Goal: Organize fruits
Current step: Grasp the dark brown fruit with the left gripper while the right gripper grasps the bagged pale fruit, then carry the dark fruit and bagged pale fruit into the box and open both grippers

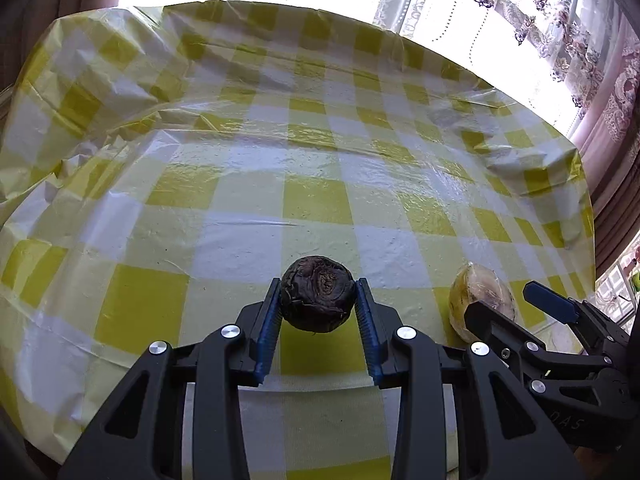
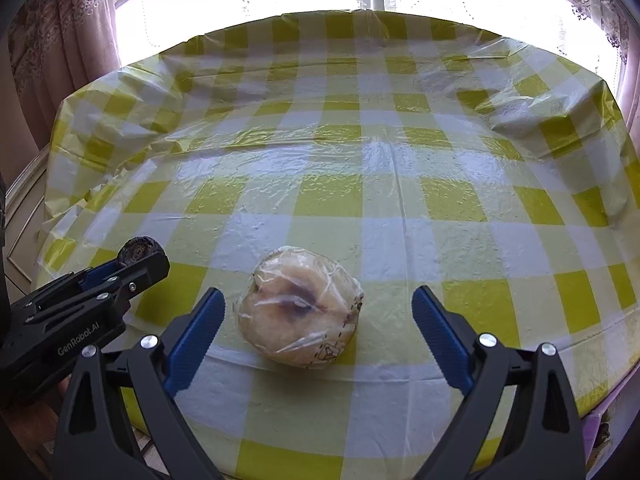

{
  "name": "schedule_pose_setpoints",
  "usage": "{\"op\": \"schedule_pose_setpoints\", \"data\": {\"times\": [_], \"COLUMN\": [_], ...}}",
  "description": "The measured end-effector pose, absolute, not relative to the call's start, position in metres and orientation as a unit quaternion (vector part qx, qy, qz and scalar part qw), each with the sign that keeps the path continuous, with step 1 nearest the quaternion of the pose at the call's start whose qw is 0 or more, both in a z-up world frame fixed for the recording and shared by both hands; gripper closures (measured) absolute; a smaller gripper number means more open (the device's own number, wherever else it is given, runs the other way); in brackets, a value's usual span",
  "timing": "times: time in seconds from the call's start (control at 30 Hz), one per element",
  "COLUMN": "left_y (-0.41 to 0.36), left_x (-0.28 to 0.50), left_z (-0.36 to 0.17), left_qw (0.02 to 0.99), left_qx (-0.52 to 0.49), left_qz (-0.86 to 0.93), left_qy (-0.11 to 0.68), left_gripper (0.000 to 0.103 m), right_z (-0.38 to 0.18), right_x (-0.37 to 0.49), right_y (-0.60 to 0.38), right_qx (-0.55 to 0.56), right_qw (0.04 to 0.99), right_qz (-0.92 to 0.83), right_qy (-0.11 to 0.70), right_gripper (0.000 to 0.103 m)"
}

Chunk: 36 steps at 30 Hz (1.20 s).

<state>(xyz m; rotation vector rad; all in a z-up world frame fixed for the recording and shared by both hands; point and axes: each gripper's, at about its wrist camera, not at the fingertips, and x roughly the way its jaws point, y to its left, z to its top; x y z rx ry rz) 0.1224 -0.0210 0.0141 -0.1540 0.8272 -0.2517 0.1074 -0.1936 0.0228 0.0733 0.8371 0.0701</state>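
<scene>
Okay, left gripper (image 1: 317,300) is clamped on the dark shrivelled fruit (image 1: 317,294), pads pinching its sides, held just above the checked tablecloth (image 1: 240,184). Right gripper (image 2: 318,332) is wide open, straddling the film-wrapped pale fruit (image 2: 300,307), which sits on the cloth near the front edge, pads clear of it. My risks: the dark fruit is round and wrinkled, gripped near the fingertips, so it could roll out if I tilt. The wrap looks slick; closing off-centre could squirt the pale fruit toward the table edge.
</scene>
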Motion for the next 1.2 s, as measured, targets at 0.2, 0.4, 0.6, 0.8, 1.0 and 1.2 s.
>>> {"op": "schedule_pose_setpoints", "data": {"times": [0.2,0.4,0.6,0.8,1.0,1.2], "left_y": [-0.02,-0.02,-0.021,-0.024,-0.025,-0.031], "left_x": [0.12,0.119,0.117,0.111,0.103,0.092], "left_z": [0.012,0.011,0.012,0.023,0.033,0.042], "left_qw": [0.906,0.905,0.906,0.911,0.912,0.914], "left_qx": [-0.074,-0.077,-0.073,-0.061,-0.056,-0.051], "left_qz": [-0.124,-0.129,-0.129,-0.128,-0.13,-0.139], "left_qy": [0.398,0.397,0.395,0.387,0.384,0.378], "left_gripper": [0.07,0.07,0.07,0.07,0.07,0.07], "right_z": [0.015,0.006,0.007,0.011,0.021,0.03], "right_x": [0.12,0.12,0.114,0.108,0.096,0.082], "right_y": [-0.184,-0.183,-0.183,-0.186,-0.195,-0.205], "right_qx": [0.028,0.026,0.025,0.027,0.034,0.04], "right_qw": [0.91,0.906,0.907,0.909,0.911,0.913], "right_qz": [0.028,0.032,0.03,0.027,0.023,0.018], "right_qy": [0.413,0.422,0.419,0.414,0.411,0.407], "right_gripper": [0.009,0.037,0.039,0.039,0.039,0.039]}}
